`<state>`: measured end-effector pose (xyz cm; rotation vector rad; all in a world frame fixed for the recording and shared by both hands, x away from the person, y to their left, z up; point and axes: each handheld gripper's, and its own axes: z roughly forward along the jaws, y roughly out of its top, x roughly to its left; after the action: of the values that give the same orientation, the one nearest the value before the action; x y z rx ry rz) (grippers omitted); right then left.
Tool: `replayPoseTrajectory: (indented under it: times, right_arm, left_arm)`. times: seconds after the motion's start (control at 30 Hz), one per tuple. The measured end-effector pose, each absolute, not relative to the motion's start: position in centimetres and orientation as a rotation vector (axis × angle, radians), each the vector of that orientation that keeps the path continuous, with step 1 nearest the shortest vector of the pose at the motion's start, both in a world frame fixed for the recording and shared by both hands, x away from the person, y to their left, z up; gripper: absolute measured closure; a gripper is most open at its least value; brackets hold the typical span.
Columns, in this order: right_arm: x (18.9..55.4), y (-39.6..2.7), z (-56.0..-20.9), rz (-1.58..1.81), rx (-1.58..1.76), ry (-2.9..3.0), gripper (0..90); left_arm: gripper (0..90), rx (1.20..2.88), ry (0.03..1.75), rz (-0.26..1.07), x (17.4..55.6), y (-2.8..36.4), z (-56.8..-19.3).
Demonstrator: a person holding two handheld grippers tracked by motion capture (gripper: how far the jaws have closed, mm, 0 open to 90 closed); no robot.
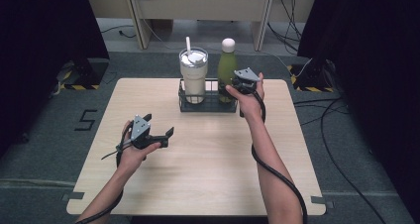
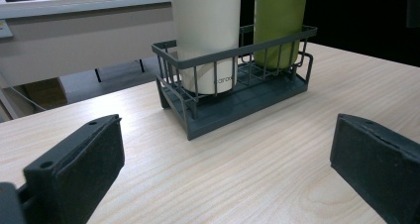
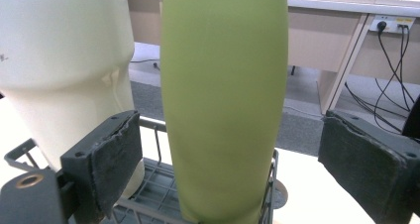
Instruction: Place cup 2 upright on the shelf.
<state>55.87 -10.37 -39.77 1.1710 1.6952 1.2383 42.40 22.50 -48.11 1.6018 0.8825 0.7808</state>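
Note:
A dark wire basket [image 1: 208, 106] stands at the far middle of the wooden table [image 1: 208, 174]. In it are a cream tumbler [image 1: 193, 78] with a lid and straw, and to its right a green bottle [image 1: 227, 68] with a white cap. My right gripper [image 1: 235, 88] is at the bottle's right side. In the right gripper view its jaws stand either side of the green bottle [image 3: 225, 85] with gaps on both sides, so it is open. My left gripper [image 1: 159, 125] hovers open over the left half of the table, pointing at the basket [image 2: 233, 50], nothing between its pads.
Bare wood lies between the left gripper and the basket. A pale desk with legs stands beyond the table's far edge, with cables on the floor at the right. Dark curtains flank both sides.

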Motion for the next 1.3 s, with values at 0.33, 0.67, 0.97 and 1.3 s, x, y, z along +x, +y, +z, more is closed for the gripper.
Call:
replayPoseTrajectory:
  times: [0.33,0.67,0.97,1.3]
  right_arm:
    - [54.5,-10.9,-40.1,1.237,1.168,1.696,10.4]
    - [53.5,-11.6,-40.6,1.246,1.177,1.697,10.6]
    - [52.4,-12.2,-41.2,1.241,1.174,1.701,10.9]
    - [51.0,-12.8,-41.7,1.252,1.168,1.706,11.2]
  left_arm:
    - [0.0,1.602,0.883,0.781,42.4,22.5,-48.1]
    - [0.0,1.603,0.883,0.779,42.4,22.4,-48.1]
    - [0.0,1.604,0.882,0.780,42.3,22.4,-48.1]
    - [0.0,1.605,0.881,0.781,42.3,22.3,-48.1]
